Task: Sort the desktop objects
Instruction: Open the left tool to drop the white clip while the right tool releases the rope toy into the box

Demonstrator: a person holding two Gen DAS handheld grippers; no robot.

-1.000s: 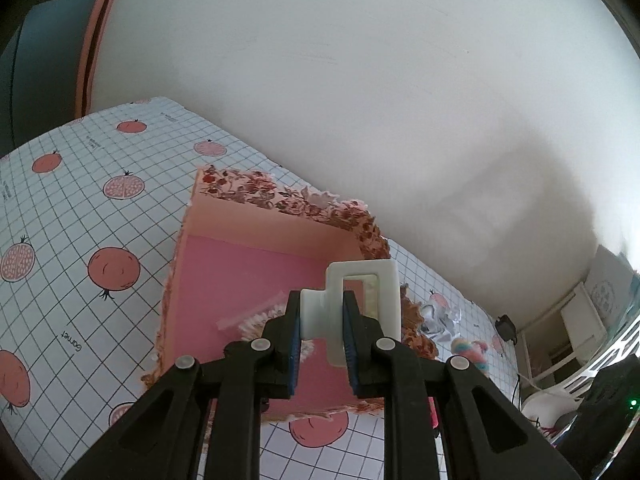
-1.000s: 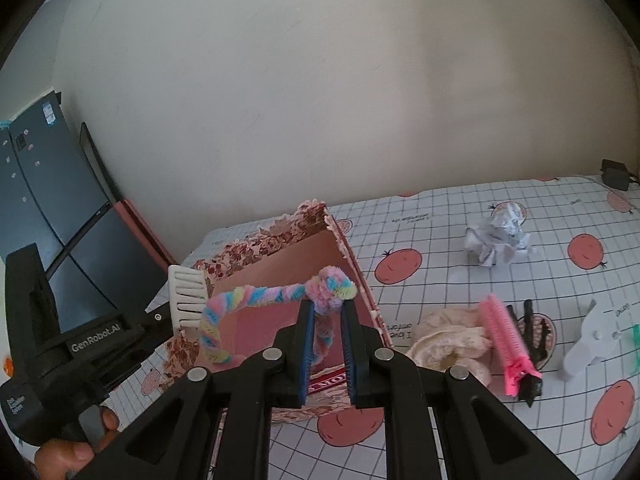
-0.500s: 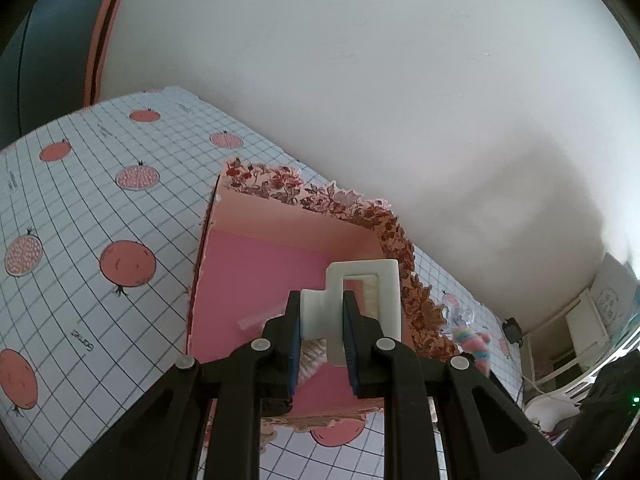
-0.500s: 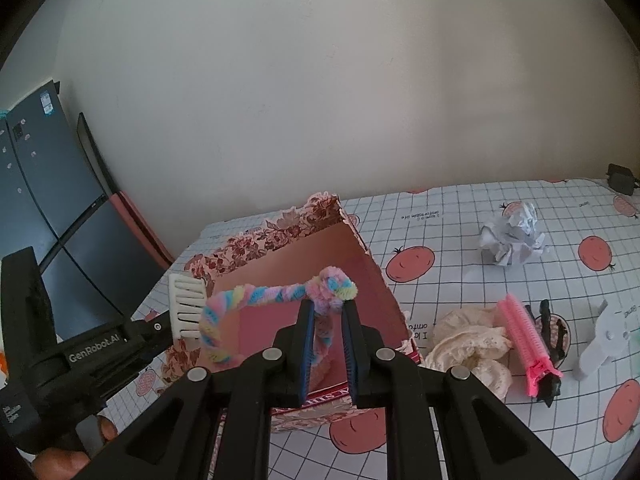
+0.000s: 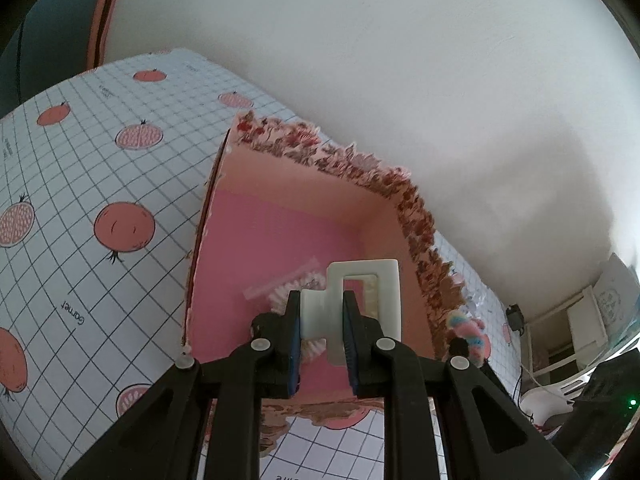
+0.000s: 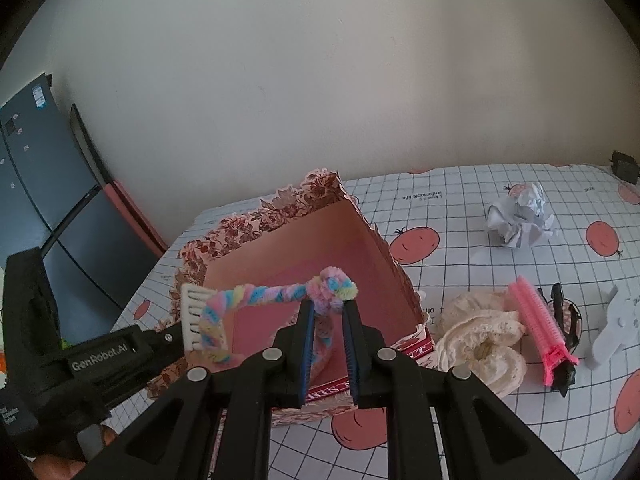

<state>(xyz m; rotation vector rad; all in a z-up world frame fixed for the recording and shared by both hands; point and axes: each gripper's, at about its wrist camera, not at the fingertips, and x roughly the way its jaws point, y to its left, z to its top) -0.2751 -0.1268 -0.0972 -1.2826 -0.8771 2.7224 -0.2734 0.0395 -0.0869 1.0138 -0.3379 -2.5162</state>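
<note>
A pink box (image 5: pixel 304 184) with a floral scalloped rim stands open on the pomegranate-print tablecloth. My left gripper (image 5: pixel 322 300) is shut on a white claw hair clip (image 5: pixel 362 280), held over the box's inside near its front wall. A pale pink toothed clip (image 5: pixel 286 286) lies on the box floor below. My right gripper (image 6: pixel 327 304) is shut on a pastel braided fuzzy band (image 6: pixel 256 294), which loops out to the left over the box (image 6: pixel 320 236). The left gripper (image 6: pixel 174 334) and its white clip (image 6: pixel 194 314) show at the box's left side.
To the right of the box lie a cream lace scrunchie (image 6: pixel 480 332), a pink roller clip (image 6: pixel 540 328), a black clip (image 6: pixel 562 308), a white flat piece (image 6: pixel 612 328) and crumpled paper (image 6: pixel 520 220). A wall rises behind the table; a dark cabinet (image 6: pixel 44 184) stands at left.
Both grippers have come closer to the box and a little lower, so it looks larger in each view. The white clip now hangs over the box's inside. Both grips are unchanged.
</note>
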